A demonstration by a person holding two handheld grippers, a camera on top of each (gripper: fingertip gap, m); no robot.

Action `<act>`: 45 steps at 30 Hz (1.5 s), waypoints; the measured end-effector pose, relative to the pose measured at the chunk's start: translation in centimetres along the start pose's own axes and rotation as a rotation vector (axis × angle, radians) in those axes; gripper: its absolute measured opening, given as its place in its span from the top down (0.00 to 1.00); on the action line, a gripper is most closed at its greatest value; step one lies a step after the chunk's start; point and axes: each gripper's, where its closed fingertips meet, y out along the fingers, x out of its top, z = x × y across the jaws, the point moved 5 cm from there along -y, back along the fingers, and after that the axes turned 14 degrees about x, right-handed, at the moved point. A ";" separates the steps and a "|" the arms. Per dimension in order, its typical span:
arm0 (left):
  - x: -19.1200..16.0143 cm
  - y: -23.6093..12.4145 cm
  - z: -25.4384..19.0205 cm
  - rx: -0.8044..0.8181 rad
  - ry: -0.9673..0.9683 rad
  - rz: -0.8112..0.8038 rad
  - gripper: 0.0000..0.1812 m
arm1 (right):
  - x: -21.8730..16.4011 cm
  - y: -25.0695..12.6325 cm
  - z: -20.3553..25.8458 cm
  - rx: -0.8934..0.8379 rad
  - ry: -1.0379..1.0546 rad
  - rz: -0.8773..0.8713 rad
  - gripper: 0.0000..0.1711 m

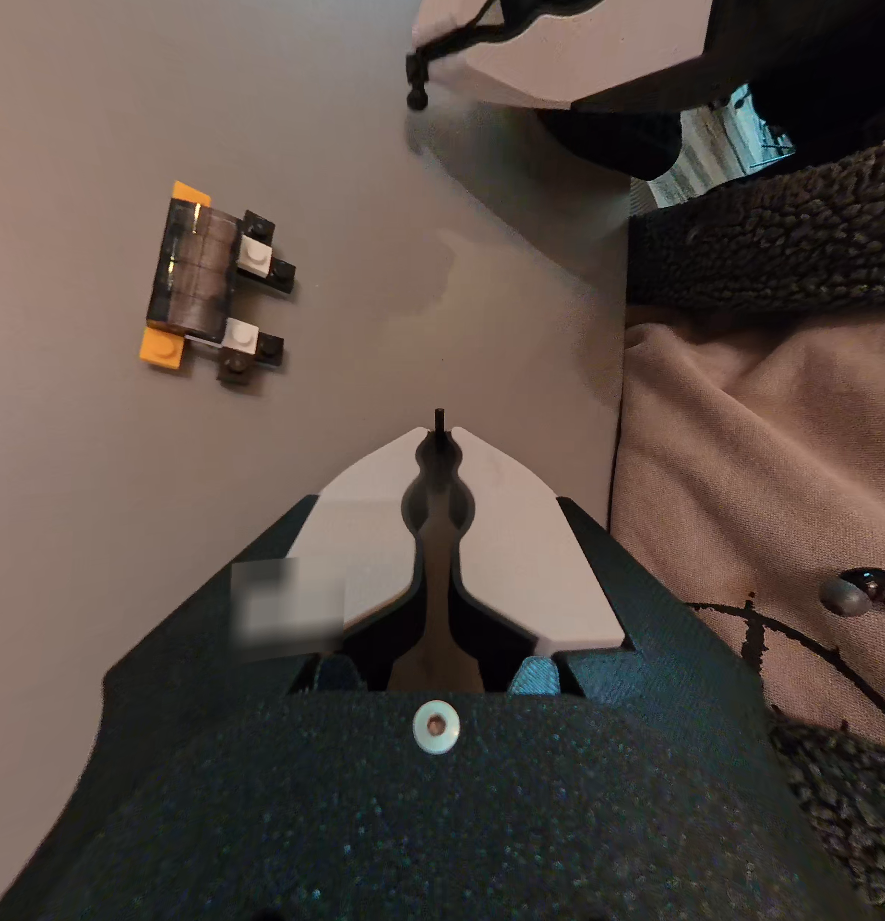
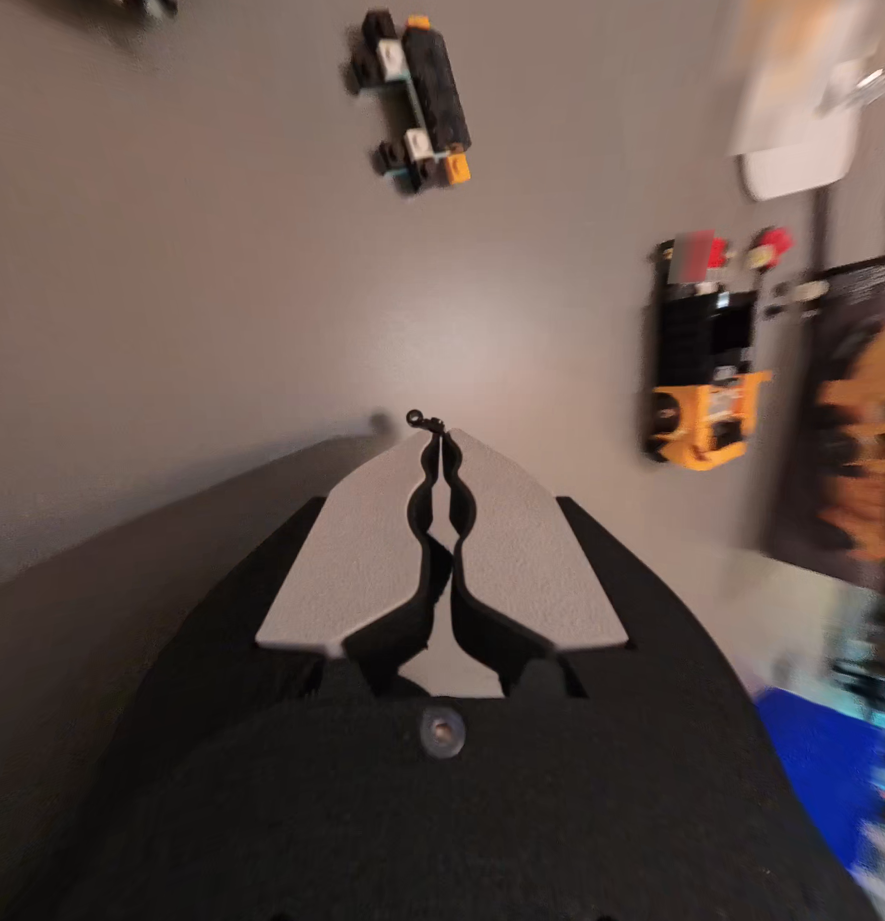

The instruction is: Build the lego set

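My left tongs (image 1: 438, 429) are pinched on a thin black pin (image 1: 439, 417); my right tongs (image 2: 436, 431) are clamped on a small black ringed piece (image 2: 420, 417). Out on the grey worktop (image 1: 331, 149) lies the partly built black, white and orange lego assembly (image 1: 213, 281), well apart from both. A further black-and-orange build (image 2: 700, 359) sits right, its markings blurred beyond reading.

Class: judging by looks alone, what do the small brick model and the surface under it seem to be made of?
Small black, white and orange brick model: probably hard moulded plastic, glossy, with studs and sharp edges. Grey tabletop: smooth and matte with soft reflections, perhaps laminate; the material stays unclear.
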 end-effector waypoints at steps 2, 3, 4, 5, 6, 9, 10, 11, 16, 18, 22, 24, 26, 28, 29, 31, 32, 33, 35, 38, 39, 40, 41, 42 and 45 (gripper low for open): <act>0.0 0.0 0.0 0.005 0.002 -0.001 0.99 | -0.6 0.1 0.6 -0.092 -0.080 0.035 0.99; 0.0 0.0 0.0 0.007 0.004 -0.001 0.99 | -1.0 0.2 1.1 -0.106 -0.091 0.036 0.99; 0.0 0.0 -0.1 0.009 0.006 -0.001 0.99 | -1.3 0.2 1.7 -0.105 -0.094 0.033 0.99; 0.0 0.0 -0.1 0.009 0.008 -0.001 0.99 | -1.5 0.1 2.2 -0.107 -0.096 0.023 0.99; 0.1 0.0 -0.2 0.009 0.010 -0.001 0.99 | -1.7 -0.1 2.8 -0.095 -0.097 0.016 0.99; 0.0 0.1 -0.3 0.008 0.015 0.002 0.99 | -2.1 -0.8 4.0 -0.038 -0.079 0.006 0.98; 0.0 0.2 -0.4 0.008 0.016 0.003 0.99 | -2.2 -1.0 4.4 -0.015 -0.077 0.000 0.97; 0.0 0.2 -0.4 0.007 0.017 0.004 0.99 | -2.2 -1.2 5.1 0.032 -0.085 -0.007 0.96; 0.1 0.3 -0.5 0.008 0.022 0.005 0.99 | -1.8 -2.3 6.1 0.159 -0.046 -0.104 0.96; 0.1 0.3 -0.6 0.006 0.023 0.005 0.99 | -1.9 -2.6 4.8 0.189 0.053 -0.146 0.95; 0.2 0.3 -0.7 0.003 0.023 -0.004 0.99 | -2.6 -2.2 2.4 0.289 0.176 -0.210 0.94; 0.5 0.2 -0.8 -0.014 0.016 -0.029 0.99 | -2.9 -1.9 2.1 0.375 0.114 -0.235 0.93; 0.8 0.3 -1.1 -0.042 0.004 -0.054 0.99 | -3.2 -1.5 1.3 0.431 0.065 -0.277 0.93; 1.1 0.5 -1.5 -0.068 -0.011 -0.078 0.99 | -3.3 -1.0 0.8 0.529 0.096 -0.282 0.93; 1.3 0.7 -1.6 -0.075 -0.018 -0.089 0.99 | -3.3 -0.6 0.5 0.563 0.120 -0.272 0.93; 1.6 1.1 -1.8 -0.078 -0.030 -0.106 0.99 | -3.2 -0.1 0.5 0.631 0.157 -0.264 0.93; 1.7 1.2 -1.8 -0.080 -0.036 -0.114 0.99 | -3.1 0.1 0.6 0.656 0.182 -0.259 0.93; 1.8 1.2 -1.8 -0.082 -0.042 -0.120 0.99 | -3.1 0.2 0.6 0.685 0.201 -0.259 0.93; 1.8 1.3 -1.8 -0.091 -0.052 -0.124 0.99 | -3.0 0.3 0.5 0.709 0.246 -0.264 0.93; 1.8 1.5 -1.7 -0.106 -0.062 -0.121 0.99 | -2.9 0.4 0.6 0.732 0.284 -0.264 0.94; 1.8 1.5 -1.7 -0.109 -0.063 -0.119 0.99 | -2.8 0.4 0.6 0.734 0.283 -0.261 0.94; 1.8 1.6 -1.8 -0.112 -0.063 -0.117 0.99 | -2.7 0.4 0.7 0.736 0.281 -0.255 0.94; 1.7 1.6 -1.8 -0.114 -0.062 -0.115 0.99 | -2.5 0.4 0.9 0.739 0.278 -0.246 0.93; 1.7 1.6 -1.8 -0.115 -0.063 -0.115 0.99 | -2.5 0.6 0.9 0.727 0.271 -0.227 0.96; 1.7 1.6 -1.8 -0.116 -0.064 -0.112 0.99 | -2.2 0.6 0.9 0.697 0.232 -0.181 0.97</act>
